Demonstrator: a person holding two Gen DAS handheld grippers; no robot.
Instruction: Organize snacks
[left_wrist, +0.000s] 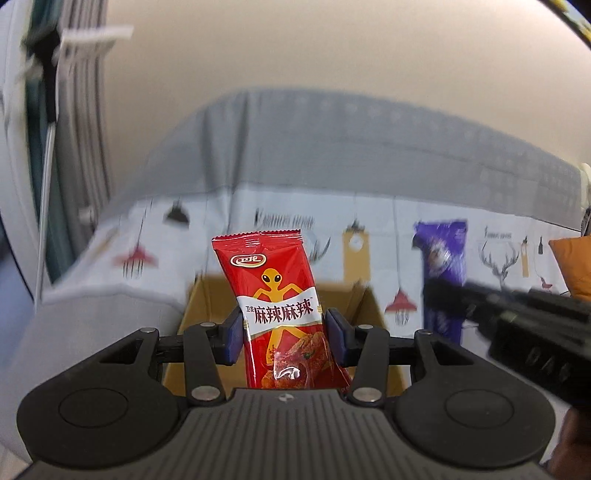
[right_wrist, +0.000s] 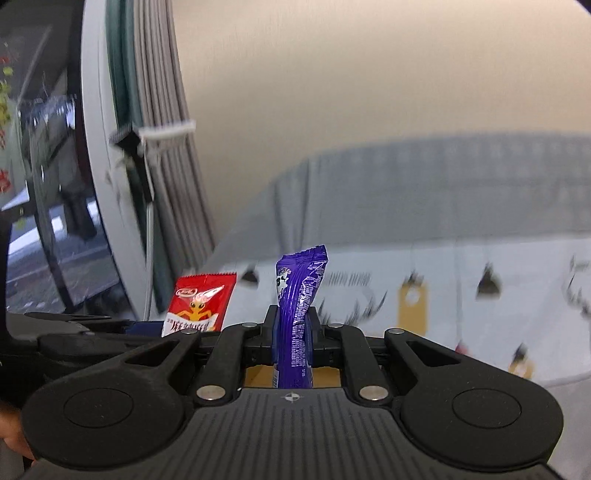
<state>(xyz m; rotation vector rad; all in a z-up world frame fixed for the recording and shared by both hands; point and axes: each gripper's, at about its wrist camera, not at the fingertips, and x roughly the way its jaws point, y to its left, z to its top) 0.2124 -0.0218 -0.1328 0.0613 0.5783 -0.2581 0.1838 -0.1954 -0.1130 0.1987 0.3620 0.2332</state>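
Note:
A red snack packet (left_wrist: 282, 314) with a yellow figure stands upright between the blue pads of my left gripper (left_wrist: 284, 332), which is shut on its sides. Below and behind it lies an open cardboard box (left_wrist: 207, 306). My right gripper (right_wrist: 293, 328) is shut on a thin purple snack packet (right_wrist: 297, 314), gripped edge-on and pointing up. The same purple packet (left_wrist: 441, 266) shows at the right of the left wrist view, held by the right gripper (left_wrist: 439, 291). The red packet (right_wrist: 199, 304) appears at the left of the right wrist view. A strip of the box (right_wrist: 258, 374) shows under the right fingers.
A printed white cloth (left_wrist: 373, 229) covers the surface behind the box, backed by a grey sofa (left_wrist: 351, 147). Grey curtains (right_wrist: 162, 110) and a window (right_wrist: 44, 184) stand at the left. An orange cushion (left_wrist: 572, 266) sits at the far right.

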